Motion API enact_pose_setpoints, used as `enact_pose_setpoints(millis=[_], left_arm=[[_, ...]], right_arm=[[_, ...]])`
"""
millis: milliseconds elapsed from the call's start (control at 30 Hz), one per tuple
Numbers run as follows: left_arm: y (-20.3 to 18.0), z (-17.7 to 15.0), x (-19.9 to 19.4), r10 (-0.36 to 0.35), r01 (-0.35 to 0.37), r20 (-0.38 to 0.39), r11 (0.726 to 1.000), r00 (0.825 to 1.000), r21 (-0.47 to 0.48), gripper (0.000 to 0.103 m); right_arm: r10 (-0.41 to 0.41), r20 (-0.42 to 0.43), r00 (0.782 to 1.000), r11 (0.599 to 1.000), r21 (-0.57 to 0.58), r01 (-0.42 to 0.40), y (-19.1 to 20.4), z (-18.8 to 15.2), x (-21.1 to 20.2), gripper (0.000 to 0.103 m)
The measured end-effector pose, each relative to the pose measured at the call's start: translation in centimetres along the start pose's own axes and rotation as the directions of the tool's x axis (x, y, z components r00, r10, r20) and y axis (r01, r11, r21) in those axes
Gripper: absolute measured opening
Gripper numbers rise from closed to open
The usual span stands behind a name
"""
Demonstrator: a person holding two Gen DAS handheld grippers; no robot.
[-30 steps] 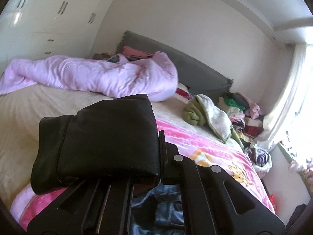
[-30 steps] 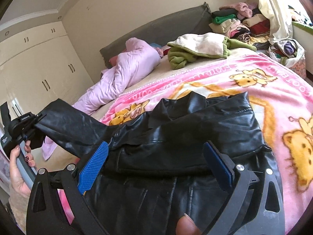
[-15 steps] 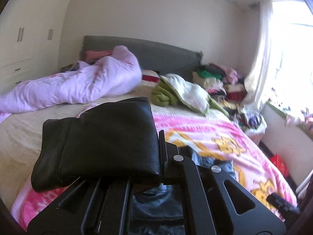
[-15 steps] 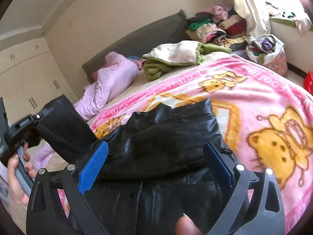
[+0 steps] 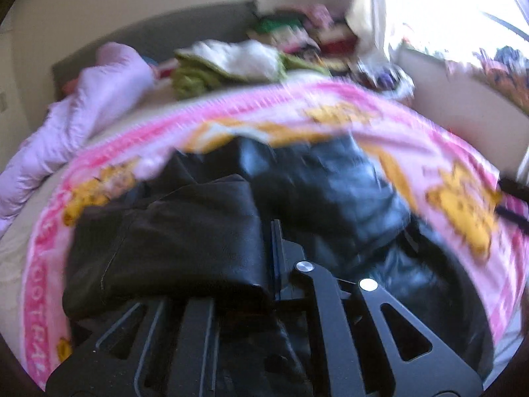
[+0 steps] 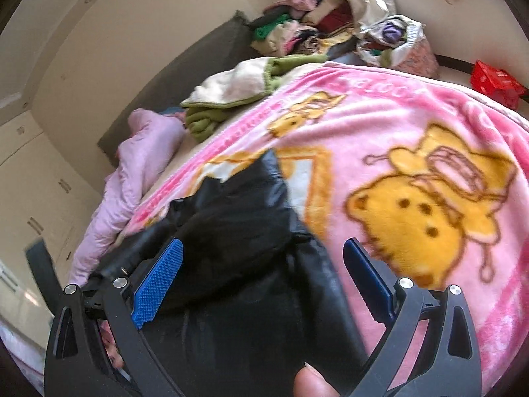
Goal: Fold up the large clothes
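Observation:
A black leather jacket [image 5: 330,195] lies on a pink cartoon-bear blanket [image 5: 463,192]. My left gripper [image 5: 267,264] is shut on the jacket's black sleeve [image 5: 172,248], which drapes over its left finger and hides the tips, and holds it over the jacket body. In the right wrist view the jacket [image 6: 238,231] lies below my right gripper [image 6: 264,274], which is open and empty, its blue pads [image 6: 158,278] wide apart. The left wrist view is blurred by motion.
A lilac duvet [image 6: 139,165] lies bunched at the left of the bed. A green and cream blanket [image 6: 238,89] sits near the grey headboard [image 6: 185,66]. A clothes pile [image 6: 304,23] and a full bag [image 6: 396,43] stand at the far corner. A red bag [image 6: 496,79] lies on the floor.
My left gripper has swung right and down with the sleeve, bringing it over the jacket body. My right gripper has tilted and shifted right; it stays open.

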State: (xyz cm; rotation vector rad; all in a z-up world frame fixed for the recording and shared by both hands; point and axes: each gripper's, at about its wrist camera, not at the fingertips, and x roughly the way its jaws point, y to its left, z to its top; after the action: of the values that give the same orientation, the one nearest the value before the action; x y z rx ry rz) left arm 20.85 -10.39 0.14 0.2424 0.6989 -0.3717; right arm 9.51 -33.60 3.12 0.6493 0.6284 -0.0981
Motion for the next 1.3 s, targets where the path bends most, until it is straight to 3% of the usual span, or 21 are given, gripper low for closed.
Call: enact_pose_setpoints(millis=[33,133,267,533,633,733,767,867,1000,1033,1067,1133,1200,1300], left_arm=[[-0.3,-0.5,0.5,-0.013,0.013,-0.008,1.0,1.0,0.01,0.017],[-1.8,-1.8,1.4,-0.087,0.09,-0.051,0.994,0.995,0.059,0.061],[-3.8,-2.4,0.5,-0.116,0.125,-0.064,0.98,0.991,0.156,0.093],[-0.7,-1.0,-3.3,-0.235,0.236,-0.022,0.97,0.972,0.054,0.094],[-0.6,0.0,-2.7,-0.093,0.092,0.012,0.994,0.996,0.052,0.094],[-3.0,1.2,-1.6,-0.06,0.053,0.036,0.985,0.998,0.166,0.094],[-4.2,1.4,-0.9,-0.043,0.037,0.024,0.974,0.999,0.223,0.094],[-8.7,0.9,2.0,0.061,-0.033,-0.049,0.889,0.997,0.457,0.094],[-12.0,-1.2,4.9,0.085,0.024,-0.148,0.791,0.985,0.611,0.094],[-12.5,-2.1,5.3,0.116,-0.002,-0.129,0.753,0.985,0.658,0.094],[-12.8,-2.4,5.2,0.123,-0.023,-0.103,0.745,0.987,0.667,0.094],[-12.5,-2.3,4.6,0.097,-0.012,-0.098,0.773,0.99,0.635,0.094],[-11.1,-1.9,2.9,-0.033,0.083,-0.101,0.832,0.994,0.549,0.094],[-8.8,-1.4,0.7,-0.181,0.199,-0.083,0.873,0.98,0.446,0.094]], right_arm=[[-0.017,0.001,1.0,1.0,0.006,0.017,-0.5,0.1,0.0,0.097],[-0.047,0.001,0.999,0.999,0.023,0.047,-1.6,0.3,0.1,0.097],[-0.068,-0.003,0.998,0.997,0.038,0.068,-2.5,0.7,0.6,0.097],[-0.107,0.03,0.994,0.992,0.068,0.104,-3.4,1.7,0.0,0.097],[-0.098,0.033,0.995,0.993,0.065,0.096,-3.0,1.6,-0.3,0.097],[-0.085,0.037,0.996,0.994,0.075,0.082,-3.1,1.8,-1.0,0.097],[-0.082,0.041,0.996,0.994,0.074,0.079,-3.2,1.9,-1.4,0.097],[-0.099,0.063,0.993,0.993,0.063,0.095,-3.8,2.4,-2.9,0.097],[-0.141,0.094,0.986,0.989,0.057,0.136,-5.1,2.9,-4.7,0.097],[-0.142,0.093,0.985,0.989,0.055,0.138,-5.3,3.1,-4.8,0.097],[-0.148,0.094,0.985,0.988,0.052,0.144,-5.4,3.1,-4.8,0.097],[-0.155,0.092,0.984,0.988,0.033,0.153,-5.2,3.2,-4.5,0.097],[-0.156,0.077,0.985,0.988,-0.001,0.156,-4.4,3.4,-3.6,0.097],[-0.119,0.051,0.992,0.991,-0.049,0.122,-2.8,3.6,-2.0,0.097]])
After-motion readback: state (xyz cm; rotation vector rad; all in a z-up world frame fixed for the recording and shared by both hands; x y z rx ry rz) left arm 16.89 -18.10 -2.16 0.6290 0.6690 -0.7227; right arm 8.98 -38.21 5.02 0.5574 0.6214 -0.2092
